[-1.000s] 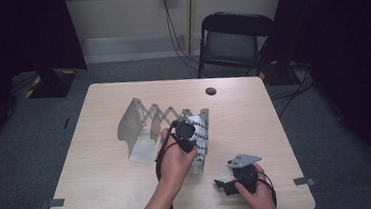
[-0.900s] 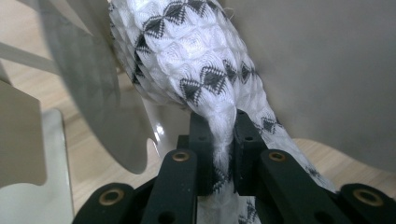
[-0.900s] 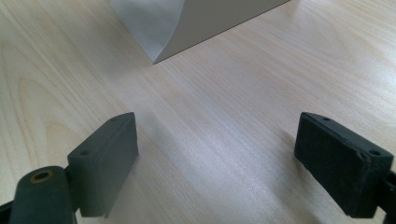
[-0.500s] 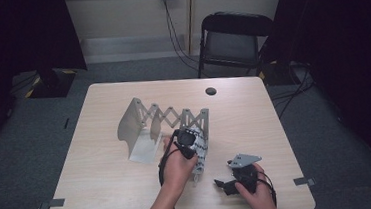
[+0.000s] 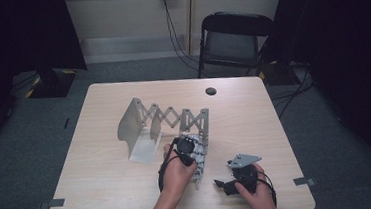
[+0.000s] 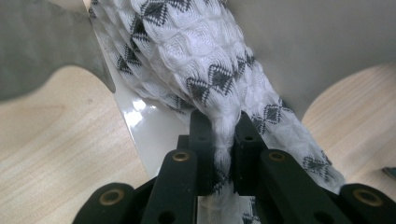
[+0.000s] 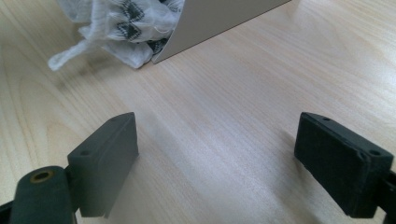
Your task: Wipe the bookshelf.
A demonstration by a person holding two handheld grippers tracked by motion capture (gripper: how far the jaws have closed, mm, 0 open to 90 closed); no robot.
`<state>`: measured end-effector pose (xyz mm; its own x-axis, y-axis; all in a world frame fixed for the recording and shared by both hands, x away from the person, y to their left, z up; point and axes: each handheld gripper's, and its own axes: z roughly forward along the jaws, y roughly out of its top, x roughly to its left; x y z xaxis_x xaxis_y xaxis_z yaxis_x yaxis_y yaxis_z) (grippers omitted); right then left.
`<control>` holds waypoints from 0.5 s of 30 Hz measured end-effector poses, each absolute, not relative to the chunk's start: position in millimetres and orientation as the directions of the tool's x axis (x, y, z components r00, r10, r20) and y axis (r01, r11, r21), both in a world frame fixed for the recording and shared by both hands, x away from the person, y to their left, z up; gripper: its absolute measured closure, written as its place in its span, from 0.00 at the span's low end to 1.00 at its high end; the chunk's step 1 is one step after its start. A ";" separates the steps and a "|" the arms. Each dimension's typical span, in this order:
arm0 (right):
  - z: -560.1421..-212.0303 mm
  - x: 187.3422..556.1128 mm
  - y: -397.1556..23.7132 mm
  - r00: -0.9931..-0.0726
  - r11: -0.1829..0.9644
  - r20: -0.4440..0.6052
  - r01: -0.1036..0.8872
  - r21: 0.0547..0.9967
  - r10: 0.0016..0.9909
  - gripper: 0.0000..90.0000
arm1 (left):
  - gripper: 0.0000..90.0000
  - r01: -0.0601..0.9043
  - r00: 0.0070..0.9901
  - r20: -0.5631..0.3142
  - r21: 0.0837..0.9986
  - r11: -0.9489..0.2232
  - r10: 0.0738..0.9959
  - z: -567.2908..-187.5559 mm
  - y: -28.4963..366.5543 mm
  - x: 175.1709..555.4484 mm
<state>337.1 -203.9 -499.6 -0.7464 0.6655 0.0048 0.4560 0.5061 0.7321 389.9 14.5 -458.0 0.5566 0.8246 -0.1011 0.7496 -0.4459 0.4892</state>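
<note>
Pale wood tabletop beneath everything, both grippers low over its near half. Grey folding rack with scissor-style struts just ahead of the left jaws, its near end panel rising right behind the cloth. White cloth with black diamond pattern bunched against that panel, one fold running straight down between the left jaws. Left gripper: jaws clamped tight on that fold, fabric squeezed thin between the pads. Right gripper: jaws spread wide with bare wood between them, cloth's loose end and rack corner well ahead and to their left.

Risks, as a judgement: only a narrow pinch of soft fabric held, so likely to slip free under a sharp tug. Bulk of the cloth apparently draped on the rack panel, so pulling could snag it and drag or tip the light rack. No support from the idle right jaws to steady the rack.
</note>
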 end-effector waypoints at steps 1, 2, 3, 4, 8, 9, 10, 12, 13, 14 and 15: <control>-499.6 337.1 -203.9 -0.747 0.506 0.005 0.456 0.732 0.665 0.14 | 0.91 0.749 0.557 -0.105 0.492 -0.444 0.824 -458.3 14.7 388.2; -499.6 337.1 -203.9 -0.747 0.506 0.004 0.456 0.732 0.665 0.14 | 0.91 0.748 0.559 -0.106 0.492 -0.445 0.822 -458.4 15.3 386.4; -499.6 337.1 -203.9 -0.747 0.506 0.005 0.456 0.732 0.665 0.14 | 0.91 0.747 0.564 -0.107 0.490 -0.450 0.819 -458.6 16.2 384.6; -499.6 337.1 -203.9 -0.747 0.506 0.005 0.456 0.732 0.665 0.14 | 0.91 0.745 0.568 -0.109 0.490 -0.453 0.816 -458.9 17.1 382.5; -499.6 337.1 -203.9 -0.747 0.507 0.004 0.455 0.732 0.665 0.14 | 0.91 0.739 0.580 -0.111 0.488 -0.464 0.807 -460.7 18.5 376.1; -499.6 337.1 -203.9 -0.747 0.506 0.005 0.456 0.732 0.665 0.14 | 0.91 0.738 0.582 -0.112 0.489 -0.466 0.805 -460.1 18.1 374.5; -499.6 337.1 -203.9 -0.747 0.506 0.005 0.455 0.732 0.665 0.14 | 0.91 0.738 0.582 -0.112 0.489 -0.466 0.805 -460.1 18.1 374.5; -499.6 337.1 -203.9 -0.747 0.506 0.005 0.456 0.732 0.665 0.14 | 0.91 0.736 0.587 -0.113 0.487 -0.470 0.802 -455.0 16.4 376.7; -499.6 337.1 -203.9 -0.747 0.507 0.005 0.456 0.732 0.665 0.14 | 0.91 0.734 0.587 -0.112 0.491 -0.469 0.802 -452.2 15.5 377.7; -499.6 337.1 -203.9 -0.747 0.506 0.005 0.456 0.732 0.665 0.14 | 0.91 0.732 0.590 -0.115 0.495 -0.468 0.800 -449.1 14.6 379.1; -499.6 337.1 -203.8 -0.746 0.505 0.005 0.456 0.732 0.666 0.14 | 0.91 0.729 0.591 -0.124 0.505 -0.462 0.797 -445.6 13.8 380.3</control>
<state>337.1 -203.8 -499.6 -0.7461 0.6658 0.0053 0.4562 0.5054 0.7325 380.3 13.8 -445.6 0.5907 0.7973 -0.1238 0.7290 -0.4617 0.5054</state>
